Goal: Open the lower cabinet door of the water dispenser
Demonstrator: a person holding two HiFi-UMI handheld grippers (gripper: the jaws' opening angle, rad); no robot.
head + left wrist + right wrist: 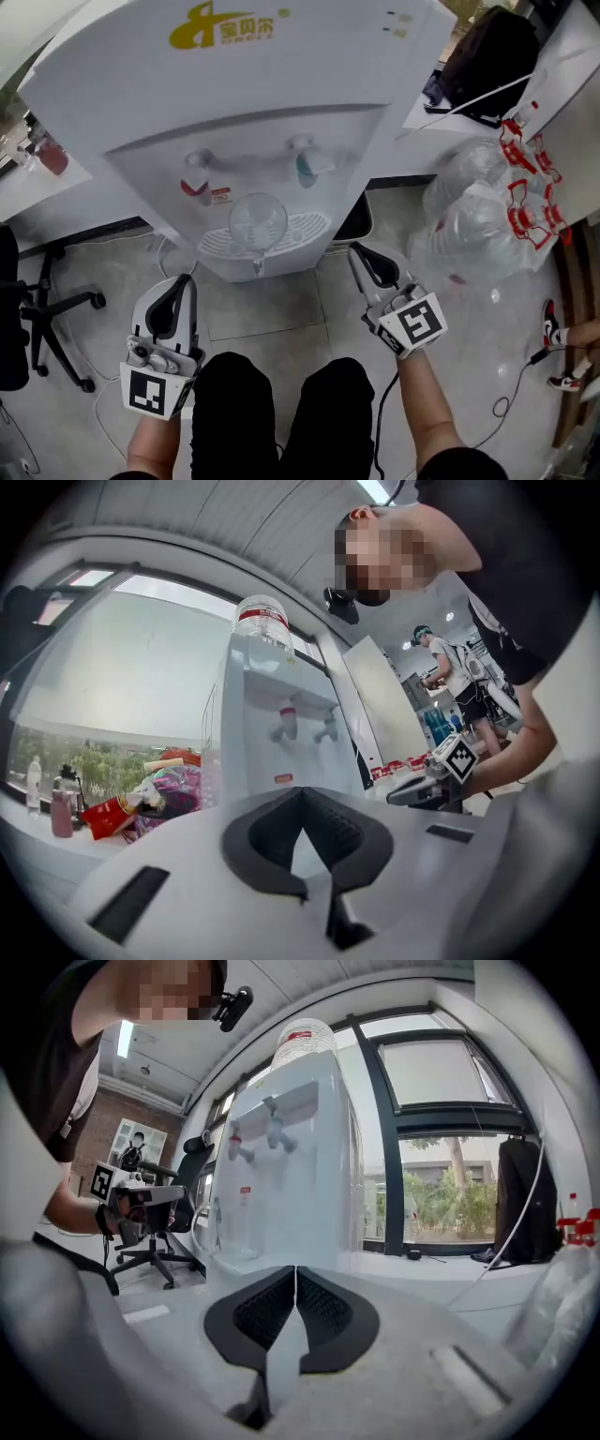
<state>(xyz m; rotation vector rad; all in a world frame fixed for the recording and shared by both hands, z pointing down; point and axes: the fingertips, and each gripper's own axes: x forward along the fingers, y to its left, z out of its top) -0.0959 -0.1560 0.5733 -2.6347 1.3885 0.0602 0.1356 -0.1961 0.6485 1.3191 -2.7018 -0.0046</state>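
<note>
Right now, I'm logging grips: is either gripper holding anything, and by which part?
Nothing is held: the left gripper and the right gripper both have jaws shut together, empty.

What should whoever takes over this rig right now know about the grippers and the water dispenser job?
Left gripper: jaws shut, empty, short of the water dispenser.
Right gripper: jaws shut, empty, also clear of it.
Lower cabinet door: hidden below the drip tray in the head view; no sign it is open.
Done: nothing visible.
To do: reach the door, grip it, pull it open.
</note>
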